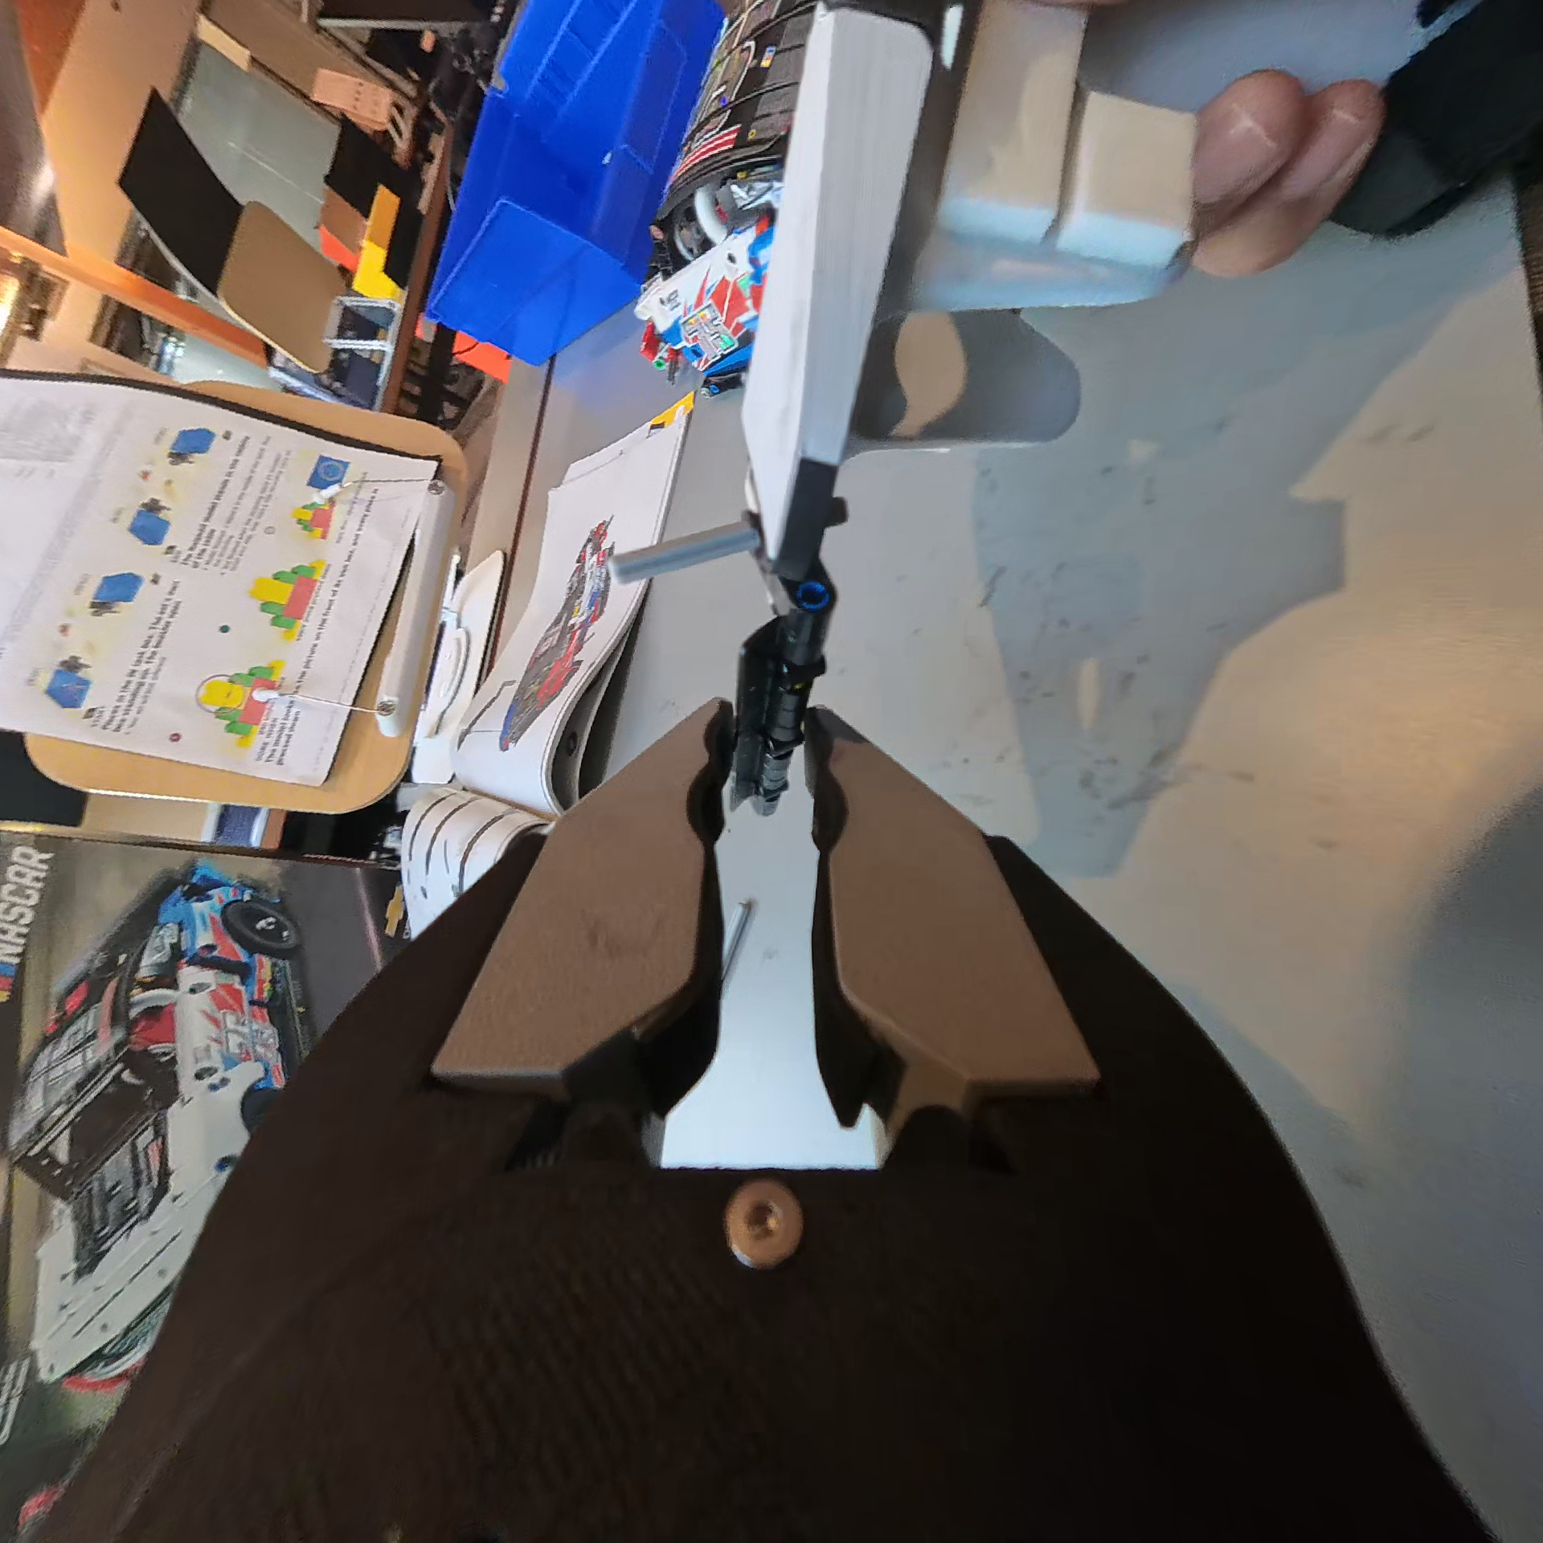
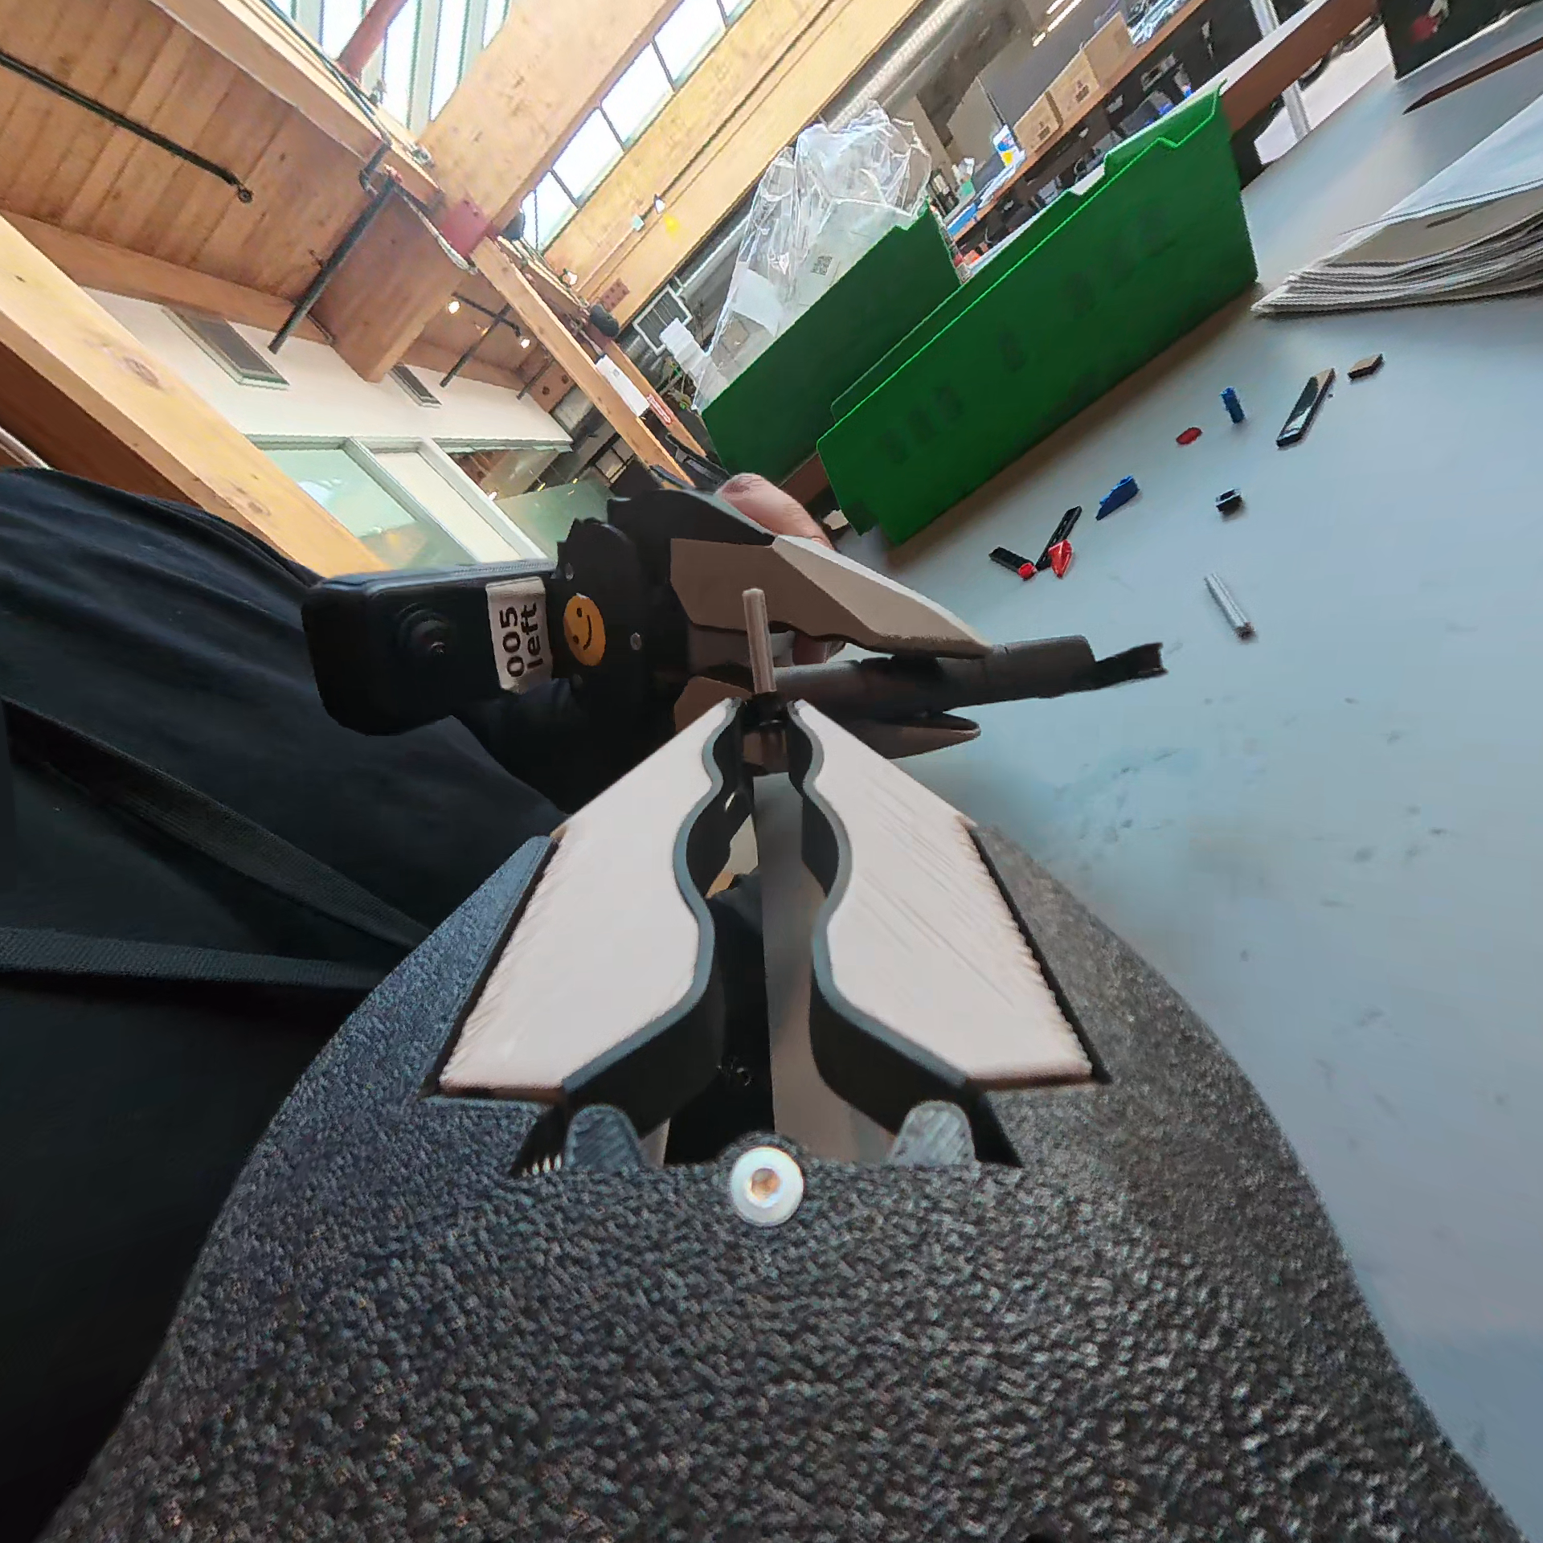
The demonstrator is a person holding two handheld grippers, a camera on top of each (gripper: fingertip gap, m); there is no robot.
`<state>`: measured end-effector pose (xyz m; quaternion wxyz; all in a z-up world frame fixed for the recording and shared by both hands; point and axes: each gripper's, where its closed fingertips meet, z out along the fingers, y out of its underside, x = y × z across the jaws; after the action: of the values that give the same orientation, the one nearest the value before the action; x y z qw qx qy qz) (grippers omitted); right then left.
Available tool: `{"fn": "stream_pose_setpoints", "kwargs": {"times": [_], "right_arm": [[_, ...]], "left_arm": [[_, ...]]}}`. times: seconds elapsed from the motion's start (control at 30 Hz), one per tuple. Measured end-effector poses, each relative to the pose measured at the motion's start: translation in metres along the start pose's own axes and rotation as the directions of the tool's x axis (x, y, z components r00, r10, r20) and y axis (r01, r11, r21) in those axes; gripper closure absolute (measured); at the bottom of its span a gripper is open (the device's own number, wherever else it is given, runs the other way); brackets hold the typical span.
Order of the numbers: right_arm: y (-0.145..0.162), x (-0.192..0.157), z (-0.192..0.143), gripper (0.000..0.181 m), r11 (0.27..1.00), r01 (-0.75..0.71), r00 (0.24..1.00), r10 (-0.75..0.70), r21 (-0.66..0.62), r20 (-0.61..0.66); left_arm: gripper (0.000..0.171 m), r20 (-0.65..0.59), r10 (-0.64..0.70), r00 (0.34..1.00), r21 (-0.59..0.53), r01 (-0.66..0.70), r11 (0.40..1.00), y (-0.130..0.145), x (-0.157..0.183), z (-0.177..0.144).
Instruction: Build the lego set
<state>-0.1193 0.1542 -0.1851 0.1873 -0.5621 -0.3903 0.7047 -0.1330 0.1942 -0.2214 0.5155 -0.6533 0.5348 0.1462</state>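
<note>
Above the grey desk (image 1: pixel 1252 751), both my tools meet in the air, away from its edges. Far back on the desk sit the green bins (image 2: pixel 1044 351) and the blue bin (image 1: pixel 568 192), and the lego box (image 1: pixel 150 1044) lies by the near edge. Small loose pieces (image 2: pixel 1052 551) lie in front of the green bins.

My left gripper (image 1: pixel 770 716) is pinching a long black piece (image 1: pixel 781 668). The piece points straight out from the fingers, like a stick.

My right gripper (image 2: pixel 761 710) comes in from the other side, tip to tip with the left one. It is pressed shut on a small black joint (image 1: pixel 806 593) with a blue ring. A grey rod (image 1: pixel 680 555) sticks out of that joint sideways, across the long piece and not along it.

The joint sits right at the far end of the long piece. They look like they touch, but I cannot tell if they have clicked together. I think the next push must go straight along the long piece. The right gripper is nearer the joint, so I would push with it and keep the left one firm.
</note>
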Motion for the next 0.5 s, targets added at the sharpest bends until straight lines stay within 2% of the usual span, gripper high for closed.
{"fn": "stream_pose_setpoints", "kwargs": {"times": [0.17,0.3,0.5], "right_arm": [[-0.005,0.001,-0.001,0.175,0.999,0.018,1.0,-0.018,0.03,-0.013],[-0.008,0.001,-0.003,0.175,0.998,0.003,1.0,-0.003,0.055,0.003],[-0.011,0.004,-0.004,0.174,0.998,0.013,1.0,-0.011,0.067,-0.021]], "left_arm": [[0.154,0.035,-0.055,0.998,0.045,0.053,0.998,-0.014,0.003,0.001],[0.161,0.023,-0.115,0.993,0.064,0.114,0.991,-0.016,0.0,0.0],[0.162,0.03,-0.088,0.996,0.056,0.086,0.995,-0.012,-0.001,-0.001]]}}
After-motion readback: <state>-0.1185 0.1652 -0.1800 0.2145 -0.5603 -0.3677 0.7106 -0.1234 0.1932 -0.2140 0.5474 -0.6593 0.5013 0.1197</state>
